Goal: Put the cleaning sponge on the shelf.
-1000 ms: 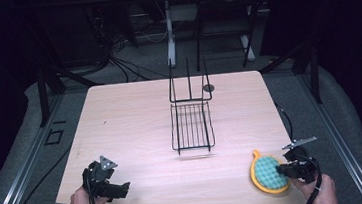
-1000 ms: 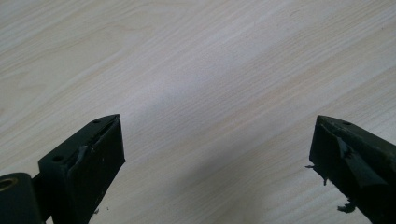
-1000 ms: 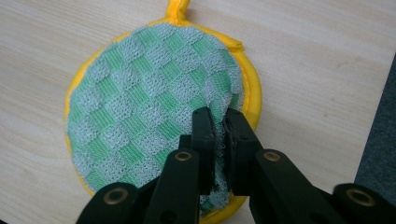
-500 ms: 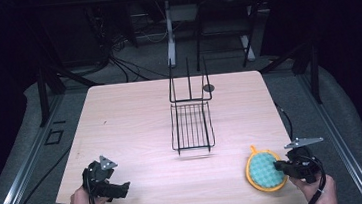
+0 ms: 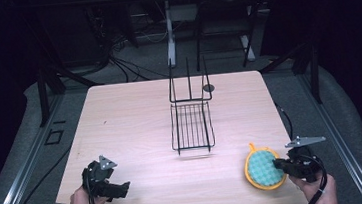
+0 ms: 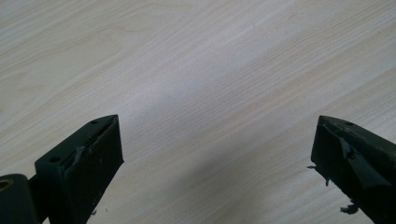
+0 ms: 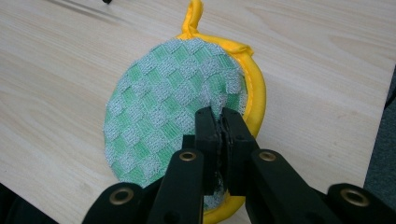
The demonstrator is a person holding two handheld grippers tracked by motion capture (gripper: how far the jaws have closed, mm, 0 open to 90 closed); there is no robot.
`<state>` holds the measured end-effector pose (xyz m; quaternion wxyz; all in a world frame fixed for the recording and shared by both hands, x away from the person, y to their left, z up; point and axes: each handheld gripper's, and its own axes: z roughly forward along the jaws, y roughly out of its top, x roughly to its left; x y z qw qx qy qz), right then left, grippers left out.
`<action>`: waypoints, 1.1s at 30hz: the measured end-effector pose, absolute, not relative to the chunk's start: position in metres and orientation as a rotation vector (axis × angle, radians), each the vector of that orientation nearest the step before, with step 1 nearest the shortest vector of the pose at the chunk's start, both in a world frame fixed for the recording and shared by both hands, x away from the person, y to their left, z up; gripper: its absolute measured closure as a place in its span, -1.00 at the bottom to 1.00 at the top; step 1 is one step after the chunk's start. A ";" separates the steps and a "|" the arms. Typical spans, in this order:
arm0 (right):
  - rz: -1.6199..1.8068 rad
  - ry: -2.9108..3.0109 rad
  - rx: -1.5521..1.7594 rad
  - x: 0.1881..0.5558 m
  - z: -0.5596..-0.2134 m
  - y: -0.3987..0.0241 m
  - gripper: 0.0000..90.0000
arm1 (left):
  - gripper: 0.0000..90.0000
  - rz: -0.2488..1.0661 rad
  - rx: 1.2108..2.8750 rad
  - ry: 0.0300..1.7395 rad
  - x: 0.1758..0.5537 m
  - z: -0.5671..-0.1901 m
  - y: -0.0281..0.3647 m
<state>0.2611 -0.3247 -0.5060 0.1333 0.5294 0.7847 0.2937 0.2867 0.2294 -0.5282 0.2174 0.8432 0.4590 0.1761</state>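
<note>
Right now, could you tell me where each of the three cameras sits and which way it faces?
High view: above the person's side, looking forward and down on the table and wire rack; both hands and grippers show.
Left gripper view: on the left gripper, looking down at bare wood between open jaws.
Right gripper view: on the right gripper, shut on the round scrubbing pad.
Shared: high and right gripper views both show the pad.

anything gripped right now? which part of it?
Right gripper is shut on the round green scrubbing pad, pinching its near edge by the yellow rim. Left gripper is open, holding nothing.
</note>
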 end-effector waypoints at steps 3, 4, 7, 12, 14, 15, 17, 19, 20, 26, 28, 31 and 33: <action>0.861 2.272 1.525 0.262 -0.504 -0.324 0.93 | -0.96 0.485 2.335 1.272 0.287 -0.528 0.230; 0.861 2.271 1.524 0.262 -0.504 -0.324 0.93 | -0.96 0.485 2.335 1.272 0.287 -0.528 0.230; 0.866 2.264 1.521 0.262 -0.500 -0.323 0.93 | -0.96 0.488 2.339 1.274 0.287 -0.529 0.229; 0.886 2.249 1.490 0.263 -0.496 -0.319 0.93 | -0.96 0.488 2.337 1.275 0.287 -0.528 0.229; 0.896 2.243 1.493 0.264 -0.495 -0.318 0.93 | -0.96 0.484 2.339 1.274 0.287 -0.529 0.229; 0.894 2.244 1.489 0.265 -0.494 -0.318 0.93 | -0.96 0.484 2.339 1.274 0.287 -0.529 0.229; 0.898 2.242 1.487 0.265 -0.493 -0.318 0.93 | -0.96 0.486 2.343 1.272 0.287 -0.529 0.229; 0.915 2.233 1.487 0.266 -0.492 -0.317 0.93 | -0.96 0.487 2.343 1.271 0.287 -0.529 0.229; 0.915 2.233 1.492 0.267 -0.490 -0.317 0.93 | -0.96 0.485 2.341 1.272 0.287 -0.529 0.229; 0.919 2.228 1.483 0.269 -0.487 -0.316 0.93 | -0.96 0.487 2.347 1.268 0.287 -0.529 0.229; 0.926 2.225 1.480 0.270 -0.486 -0.316 0.93 | -0.96 0.487 2.347 1.266 0.287 -0.529 0.228; 0.923 2.220 1.475 0.273 -0.484 -0.316 0.93 | -0.96 0.487 2.347 1.266 0.287 -0.529 0.228; 0.928 2.217 1.472 0.273 -0.484 -0.315 0.93 | -0.96 0.487 2.347 1.267 0.287 -0.529 0.228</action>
